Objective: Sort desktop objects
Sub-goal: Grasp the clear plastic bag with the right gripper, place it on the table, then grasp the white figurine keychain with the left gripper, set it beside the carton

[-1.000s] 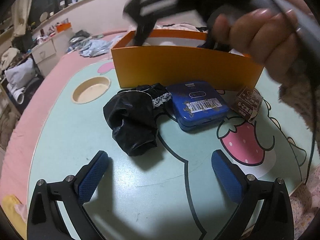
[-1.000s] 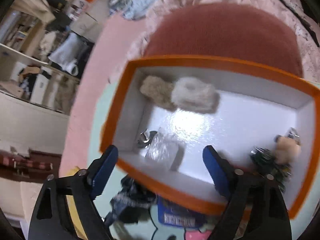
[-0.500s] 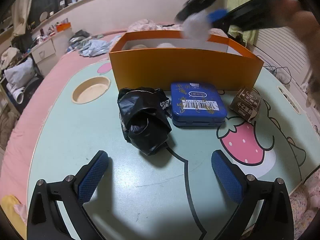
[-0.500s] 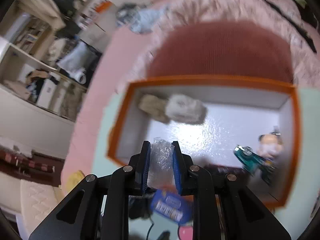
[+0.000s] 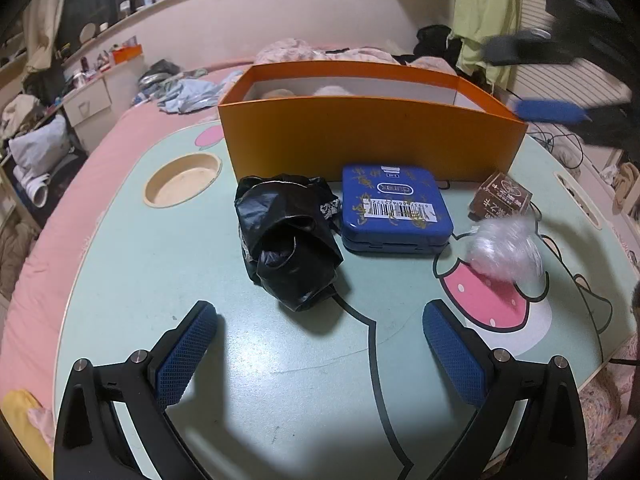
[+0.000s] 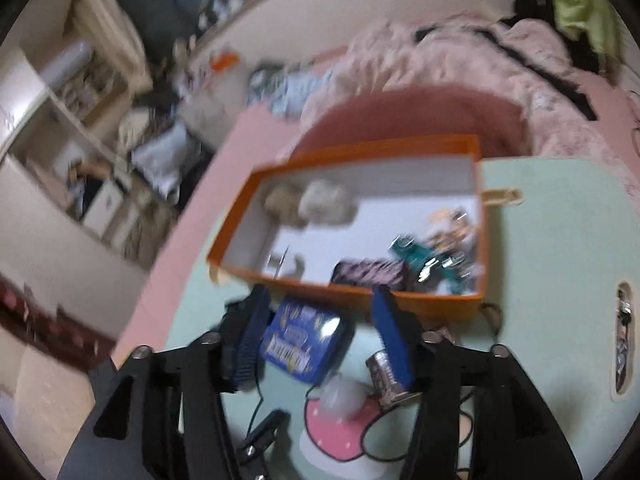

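An orange box (image 5: 360,136) stands at the back of the green cartoon table (image 5: 280,360). In front of it lie a crumpled black bag (image 5: 288,240), a blue tin (image 5: 394,208), a small brown carton (image 5: 502,198) and a clear plastic wad (image 5: 506,248), blurred. My left gripper (image 5: 320,356) is open and empty, low over the table's front. My right gripper (image 6: 320,336) is open and empty, high above the tin (image 6: 304,344) and the wad (image 6: 340,396). The box (image 6: 360,300) holds two fluffy balls (image 6: 312,204) and several small items.
A round cup recess (image 5: 182,180) is sunk in the table's left. A slot handle (image 5: 576,196) is cut near its right edge. Pink bedding (image 5: 132,128) surrounds the table, with shelves and clutter at the far left. A thin black cable (image 6: 256,408) crosses the table.
My right gripper lifted the plastic wad out of the box, moved back over the table and opened. The wad has dropped beside the brown carton. The black bag shifted earlier. My left gripper stayed still.
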`<action>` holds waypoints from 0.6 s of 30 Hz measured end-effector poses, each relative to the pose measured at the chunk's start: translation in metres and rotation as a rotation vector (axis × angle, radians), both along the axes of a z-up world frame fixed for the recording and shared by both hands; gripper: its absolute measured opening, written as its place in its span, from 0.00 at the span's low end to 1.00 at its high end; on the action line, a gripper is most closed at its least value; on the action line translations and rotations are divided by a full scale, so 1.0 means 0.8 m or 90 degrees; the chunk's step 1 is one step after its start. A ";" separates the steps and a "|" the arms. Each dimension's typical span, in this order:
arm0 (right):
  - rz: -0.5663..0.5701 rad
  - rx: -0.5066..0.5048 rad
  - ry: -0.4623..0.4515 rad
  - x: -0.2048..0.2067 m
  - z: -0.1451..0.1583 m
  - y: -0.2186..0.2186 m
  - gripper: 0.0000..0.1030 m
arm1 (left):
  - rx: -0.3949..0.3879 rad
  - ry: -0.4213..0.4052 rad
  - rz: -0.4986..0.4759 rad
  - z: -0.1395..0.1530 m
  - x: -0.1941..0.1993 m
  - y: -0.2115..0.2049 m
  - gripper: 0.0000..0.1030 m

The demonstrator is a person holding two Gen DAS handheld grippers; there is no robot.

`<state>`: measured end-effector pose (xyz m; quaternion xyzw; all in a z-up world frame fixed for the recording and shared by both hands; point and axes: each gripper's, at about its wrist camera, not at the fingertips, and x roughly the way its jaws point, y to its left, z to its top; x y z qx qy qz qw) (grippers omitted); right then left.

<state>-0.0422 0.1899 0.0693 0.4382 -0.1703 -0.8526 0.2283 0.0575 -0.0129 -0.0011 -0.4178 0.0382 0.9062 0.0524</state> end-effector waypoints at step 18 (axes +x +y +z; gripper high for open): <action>-0.049 0.197 0.051 0.092 -0.080 0.021 0.85 | 0.000 -0.001 0.000 0.000 0.000 -0.002 1.00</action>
